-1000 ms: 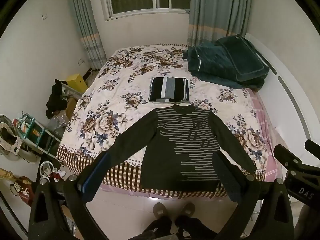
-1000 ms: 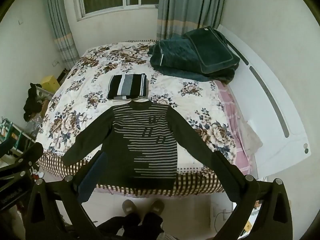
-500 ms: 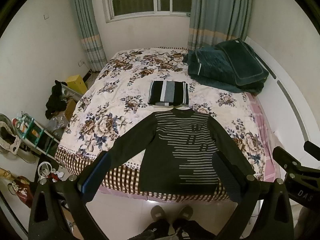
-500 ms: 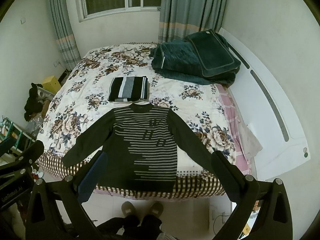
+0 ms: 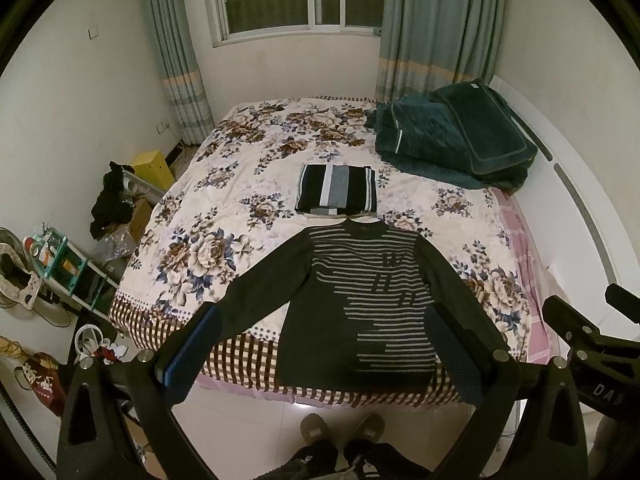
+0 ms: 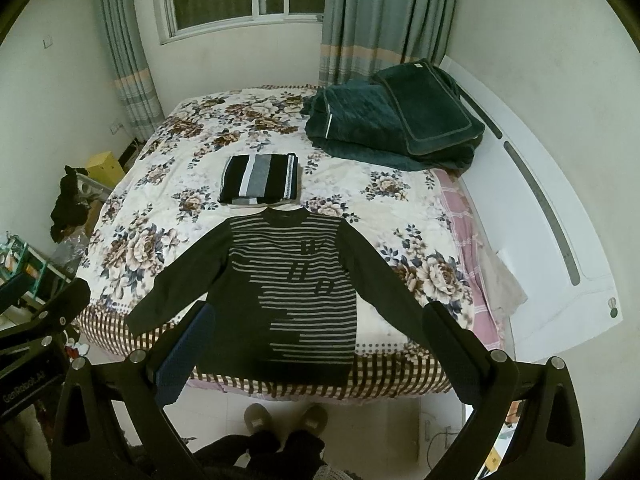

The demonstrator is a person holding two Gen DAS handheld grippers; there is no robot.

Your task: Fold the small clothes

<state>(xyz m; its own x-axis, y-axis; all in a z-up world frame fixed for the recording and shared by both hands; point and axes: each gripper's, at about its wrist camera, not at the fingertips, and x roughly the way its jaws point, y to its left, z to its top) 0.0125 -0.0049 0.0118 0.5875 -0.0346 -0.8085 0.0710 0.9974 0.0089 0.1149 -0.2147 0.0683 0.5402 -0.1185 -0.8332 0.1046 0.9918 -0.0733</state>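
While it lies flat on the bed, the dark long-sleeved sweater with thin grey stripes [image 5: 360, 304] waits with both sleeves spread out to the sides. Its neck points away toward the window, and its bottom edge hangs just over the near edge of the bed, close to the person's feet. So its long way runs straight away from the person, and the sleeves reach out slanting left and right.

Both grippers hang in the air above the near end of the bed, not touching anything. The left gripper [image 5: 324, 346] has its two fingers wide apart with nothing between them. The right gripper [image 6: 318, 344] is the same (wide apart and holding nothing). The sweater is in front of and below both of them.

One sleeve ends near the left gripper's side and the other ends near the right gripper's side. My guess is that each gripper should go down to the sleeve on its own side and fold it in across the middle.

Just past the sweater's neck sits a folded black, white and grey striped cloth [image 5: 336, 190], almost touching the collar. All of this rests on the white bed cover with big brown flowers [image 5: 208, 208]. Farther back, at the right, lies a pile of dark green quilted blankets [image 5: 452, 140].
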